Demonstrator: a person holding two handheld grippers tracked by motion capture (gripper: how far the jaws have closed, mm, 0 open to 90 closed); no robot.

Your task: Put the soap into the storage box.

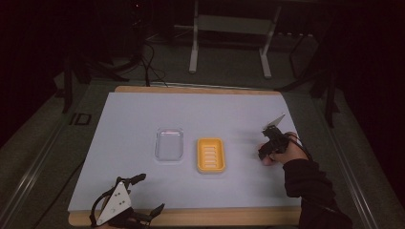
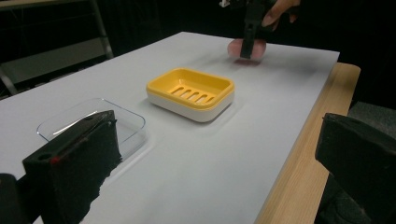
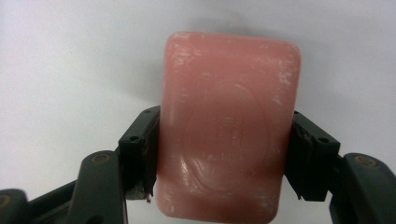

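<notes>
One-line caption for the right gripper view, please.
Right hand-held gripper shut on a pink soap bar over the white table cover.

one pink soap bar [image 3: 226, 126], one yellow soap dish [image 1: 210, 155], one clear plastic lid [image 1: 169, 143], two grippers on one worktop [image 1: 143, 114].

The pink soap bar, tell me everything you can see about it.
The soap bar is a pink, rounded rectangular block with a faint oval stamp pressed into its face and whitish scuffs near the edges. It looks waxy and slightly glossy. The right gripper clamps it across its long sides, one pad on each. It lies flat over the white table cover, to the right of the yellow soap dish.
</notes>
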